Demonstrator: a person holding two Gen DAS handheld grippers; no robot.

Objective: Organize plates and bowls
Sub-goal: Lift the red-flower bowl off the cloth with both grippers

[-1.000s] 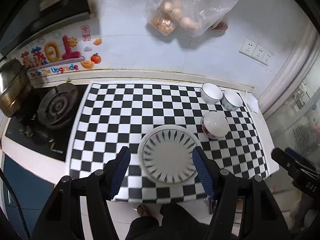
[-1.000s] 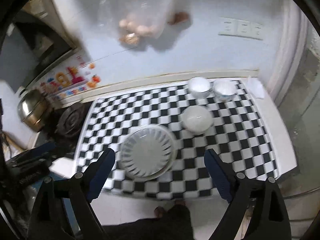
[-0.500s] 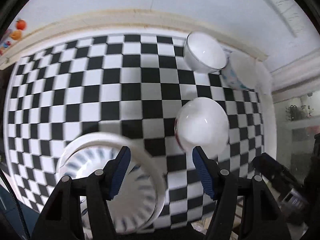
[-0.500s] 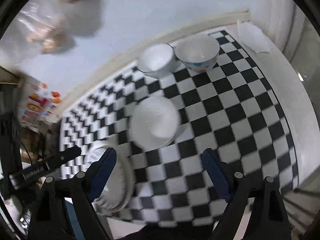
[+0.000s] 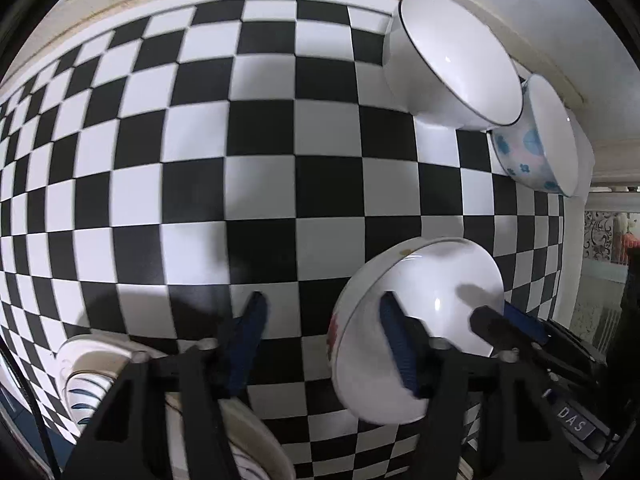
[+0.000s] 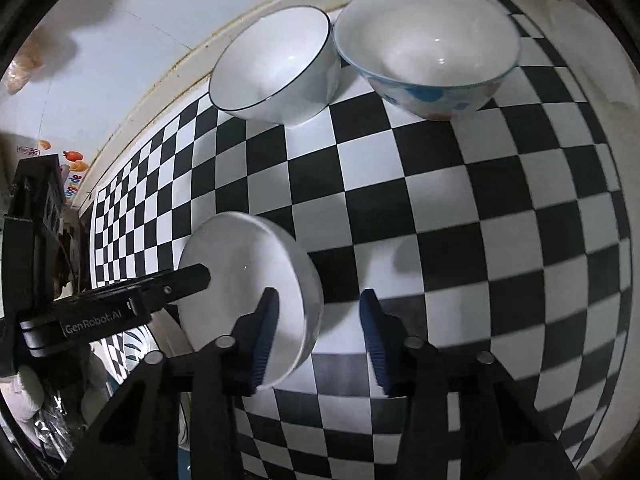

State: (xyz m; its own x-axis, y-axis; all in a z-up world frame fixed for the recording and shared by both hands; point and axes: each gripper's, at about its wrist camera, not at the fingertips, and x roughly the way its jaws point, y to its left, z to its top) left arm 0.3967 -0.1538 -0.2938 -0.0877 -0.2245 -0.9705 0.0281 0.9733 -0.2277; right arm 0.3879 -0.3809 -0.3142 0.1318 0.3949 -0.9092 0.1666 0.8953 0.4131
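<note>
Now both tools straddle the near bowl's (image 5: 420,320) rim, unclosed.

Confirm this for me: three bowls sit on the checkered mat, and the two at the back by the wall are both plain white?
Not quite. Only the left back bowl is plain white, with a dark rim line. The right back bowl has blue and pink patterns outside, clear in the right wrist view. The third bowl sits nearer on the checkered mat.

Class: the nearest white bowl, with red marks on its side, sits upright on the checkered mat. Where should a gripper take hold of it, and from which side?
Grip the white bowl by its rim, from above, one finger inside and one outside. The wall is wide and rounded, too broad to span; the thin rim is open and reachable.
</note>
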